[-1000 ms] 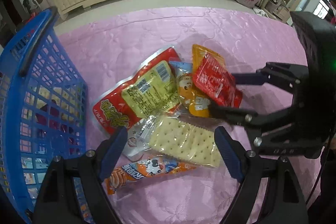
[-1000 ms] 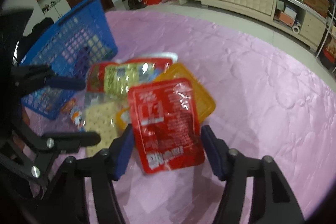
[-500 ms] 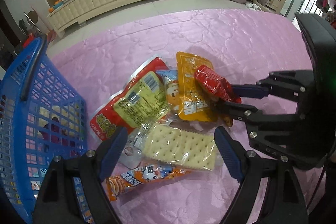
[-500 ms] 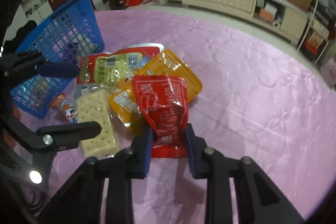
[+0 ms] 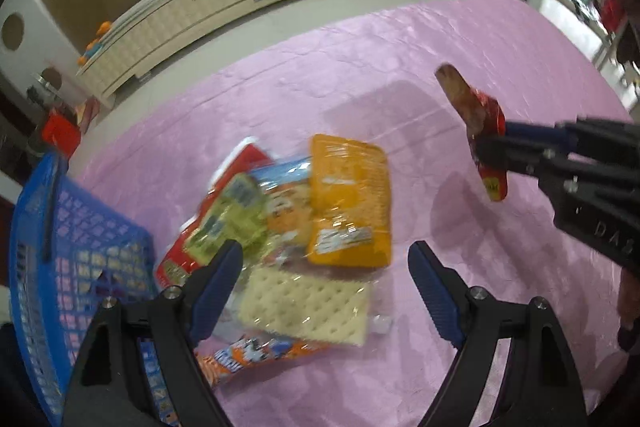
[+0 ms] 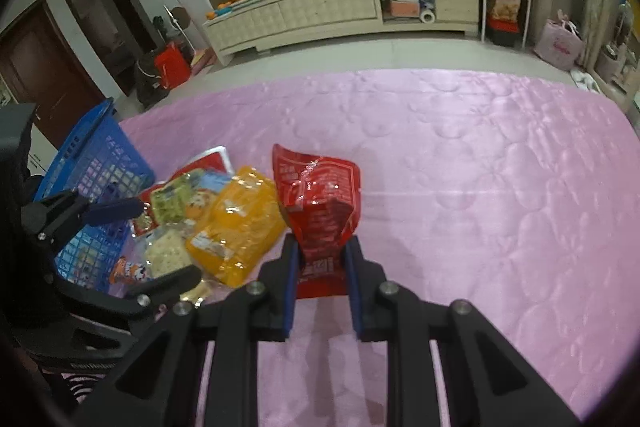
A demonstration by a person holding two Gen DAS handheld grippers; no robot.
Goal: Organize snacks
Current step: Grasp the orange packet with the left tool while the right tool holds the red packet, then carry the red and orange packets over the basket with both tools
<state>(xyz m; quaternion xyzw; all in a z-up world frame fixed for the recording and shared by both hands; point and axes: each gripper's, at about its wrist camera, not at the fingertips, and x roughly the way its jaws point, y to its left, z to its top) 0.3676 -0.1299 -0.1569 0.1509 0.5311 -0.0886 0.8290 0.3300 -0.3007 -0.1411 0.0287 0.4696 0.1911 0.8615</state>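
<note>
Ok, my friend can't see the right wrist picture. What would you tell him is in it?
The right gripper pinches a crumpled red snack packet above a pink quilted cloth. To its left lie an orange packet, crackers and a blue basket.

- Left tongs (image 5: 324, 283): matte black angular arms with triangular cut-outs, each ending in a dark blue ribbed pad.
- Silver round screw heads sit at the joints of both arms.
- Right tongs (image 6: 321, 259): the same black frame, blue pads and silver screws.
- Embossed letters mark the right tongs' black body, seen from the left wrist.
</note>
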